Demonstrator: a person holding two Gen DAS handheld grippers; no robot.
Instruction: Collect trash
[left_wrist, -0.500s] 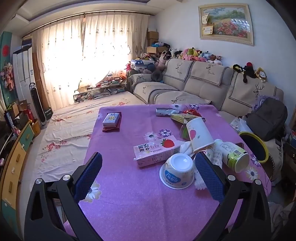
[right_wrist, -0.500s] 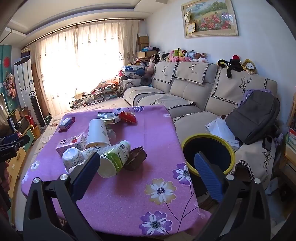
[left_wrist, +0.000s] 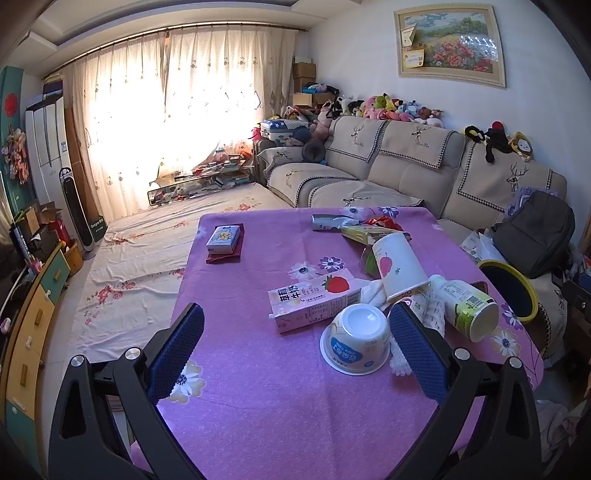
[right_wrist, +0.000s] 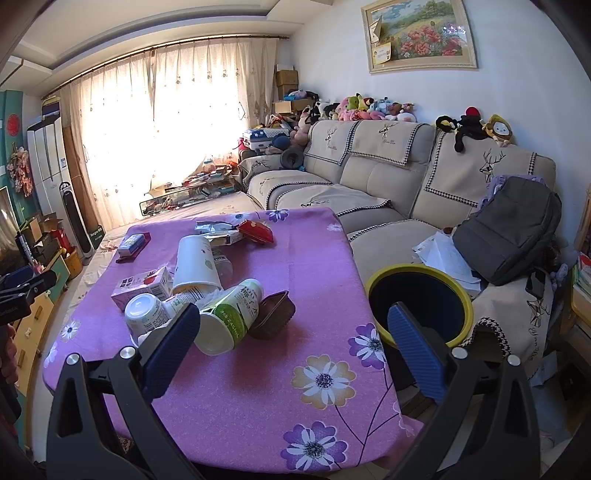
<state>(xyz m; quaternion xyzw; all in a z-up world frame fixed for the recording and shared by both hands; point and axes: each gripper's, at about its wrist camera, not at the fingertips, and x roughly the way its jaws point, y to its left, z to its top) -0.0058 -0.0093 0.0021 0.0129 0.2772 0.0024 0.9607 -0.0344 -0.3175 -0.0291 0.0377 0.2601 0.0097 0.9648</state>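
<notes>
Trash lies on a table with a purple flowered cloth (left_wrist: 258, 406): a pink strawberry milk carton (left_wrist: 314, 301), an upturned white yogurt cup (left_wrist: 356, 343), a tipped paper cup (left_wrist: 397, 264), a green-labelled bottle (left_wrist: 463, 306), and wrappers (left_wrist: 369, 227) further back. My left gripper (left_wrist: 295, 350) is open and empty, hovering just short of the cup and carton. My right gripper (right_wrist: 293, 347) is open and empty above the table's near right part, by the green bottle (right_wrist: 231, 314) and a brown tray (right_wrist: 273, 314). A yellow-rimmed black bin (right_wrist: 421, 299) stands off the table's right edge.
A small box on a red booklet (left_wrist: 223, 240) lies at the table's far left. A beige sofa (right_wrist: 369, 184) with a grey backpack (right_wrist: 513, 232) and papers runs behind the bin. A floral sheet covers the floor or low bed to the left (left_wrist: 140, 258).
Both grippers shifted only slightly; the views are nearly the same. Nothing on the table has moved.
</notes>
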